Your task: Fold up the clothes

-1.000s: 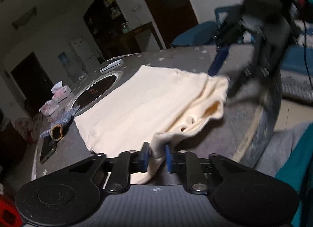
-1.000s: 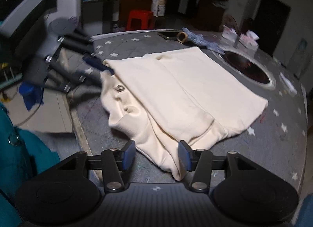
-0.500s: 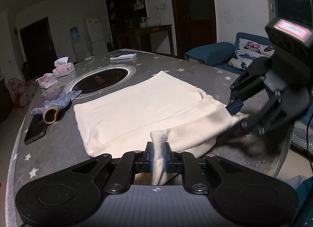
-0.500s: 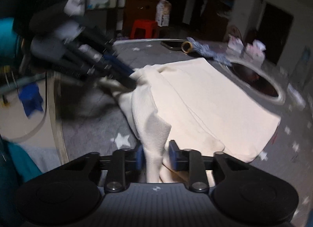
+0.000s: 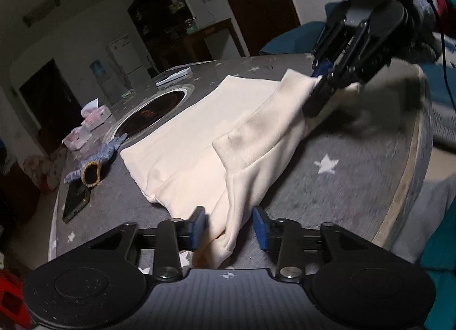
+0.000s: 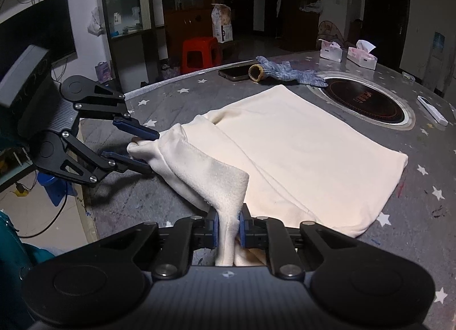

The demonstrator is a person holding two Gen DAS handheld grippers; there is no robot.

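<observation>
You had the cream garment (image 6: 299, 142) lying on the grey counter (image 6: 413, 216), near the edge on your side, with its far part flat and smooth beside the round cooking plate (image 6: 364, 99). A long ridge ran along the cloth, so I judged that one layer was already folded over the body. I would put the task somewhere in its middle, not at its start.

The near end of the garment was not flat. It was raised from the counter and bunched between your two claws. Your right claw (image 6: 229, 220) had just been closing and was narrow, and its pads were pinching a standing fold of the cloth. Your left claw (image 5: 229, 220) had just been opening. The other corner of the cloth was between its jaws, but in the left wrist view the pads stood a little off it on both sides, so I did not count it as a firm hold.

What remained, in my opinion, was to take that corner properly again, to carry the raised end over the flat part, to lay it down and to press out the wrinkles. Perhaps one more fold was needed after that.

The blue glove (image 6: 287, 71) and the phone (image 6: 233, 72) lay well apart from the garment, so they did not disturb you.
</observation>
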